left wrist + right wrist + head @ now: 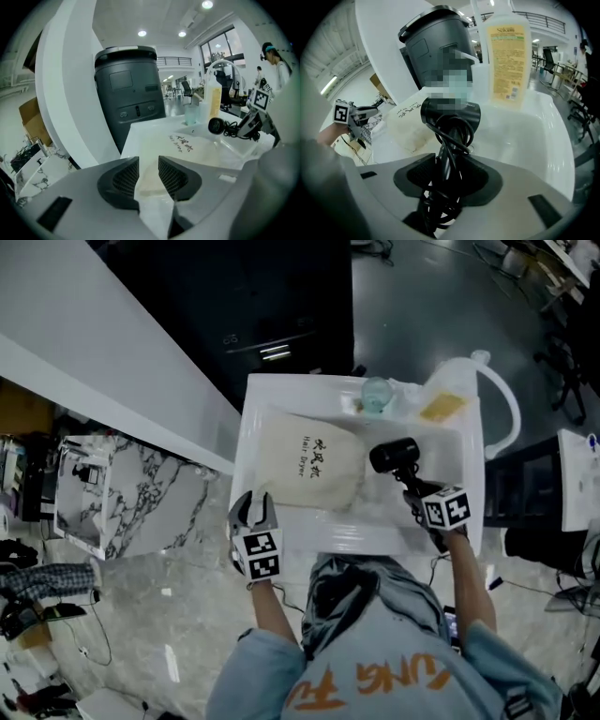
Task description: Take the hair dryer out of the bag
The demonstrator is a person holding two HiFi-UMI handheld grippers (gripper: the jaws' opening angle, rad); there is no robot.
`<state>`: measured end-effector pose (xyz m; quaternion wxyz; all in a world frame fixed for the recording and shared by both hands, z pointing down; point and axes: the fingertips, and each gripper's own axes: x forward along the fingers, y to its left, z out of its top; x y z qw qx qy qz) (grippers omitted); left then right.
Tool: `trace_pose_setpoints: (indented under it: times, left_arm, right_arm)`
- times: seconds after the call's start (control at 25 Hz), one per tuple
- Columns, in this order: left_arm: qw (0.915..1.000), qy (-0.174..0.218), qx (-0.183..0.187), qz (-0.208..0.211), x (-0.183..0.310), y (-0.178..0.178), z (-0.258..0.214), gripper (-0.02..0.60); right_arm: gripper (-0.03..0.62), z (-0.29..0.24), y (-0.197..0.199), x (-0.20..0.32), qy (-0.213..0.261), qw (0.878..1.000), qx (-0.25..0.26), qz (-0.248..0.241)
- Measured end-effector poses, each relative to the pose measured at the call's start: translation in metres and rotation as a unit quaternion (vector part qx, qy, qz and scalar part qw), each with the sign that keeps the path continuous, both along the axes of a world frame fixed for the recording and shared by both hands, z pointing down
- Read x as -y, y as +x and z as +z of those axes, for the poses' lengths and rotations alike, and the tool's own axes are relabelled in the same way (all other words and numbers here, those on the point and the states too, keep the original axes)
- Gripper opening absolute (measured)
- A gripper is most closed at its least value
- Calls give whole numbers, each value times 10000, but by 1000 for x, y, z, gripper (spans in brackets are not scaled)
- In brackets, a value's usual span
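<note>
A black hair dryer (394, 456) with its cord wound round the handle hangs just above the white counter (356, 535), clear of the bag. My right gripper (417, 495) is shut on the handle, and the right gripper view shows the hair dryer (450, 115) rising from between the pads of that gripper (447, 176). The cream cloth bag (309, 465) with black lettering lies flat to the dryer's left. My left gripper (253, 510) is at the counter's front left corner, open. In the left gripper view the bag's near corner (152, 180) shows between the parted jaws of the left gripper (149, 174), and the pads do not press on it.
A clear bottle with a yellow label (445, 399) and a clear cup (377, 395) stand at the counter's far edge. A dark grey machine (131, 93) rises behind the counter. A marble-patterned shelf unit (122, 493) stands to the left, and a person (276, 61) is in the background.
</note>
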<state>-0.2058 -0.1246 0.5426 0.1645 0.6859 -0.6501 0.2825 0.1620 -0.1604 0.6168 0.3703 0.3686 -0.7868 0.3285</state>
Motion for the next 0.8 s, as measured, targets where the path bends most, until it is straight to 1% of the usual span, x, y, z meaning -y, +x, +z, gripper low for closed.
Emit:
trace_pose_setpoints:
  times: [0.12,0.24,0.32,0.4,0.56,0.64,0.8]
  left_arm:
    - [9990,399,-168,135,8,29,-23,123]
    - [9958,741,-448,285,12,59,-41,116]
    - [9918,938,-751,435,13,82,-51,85]
    - [9878,1066,-955,606,13,102,-57,59]
    - [9842,1146,-1096,784,10,128,-62,19]
    - [9829,1145,-1165,850,8,136,-62,14]
    - [9829,1037,-1179,965,3,147,-59,12]
  right_arm:
    - [170,14,6,2,-246,9994,-116,215]
    - [170,29,10,2,-447,9983,-312,209]
    - [170,38,10,1,-592,9973,-407,153]
    - [170,48,9,1,-713,9959,-535,134]
    - [170,65,6,6,-920,9938,-588,212]
    - [170,74,5,8,-996,9927,-647,211]
    - [170,93,2,13,-1134,9900,-783,300]
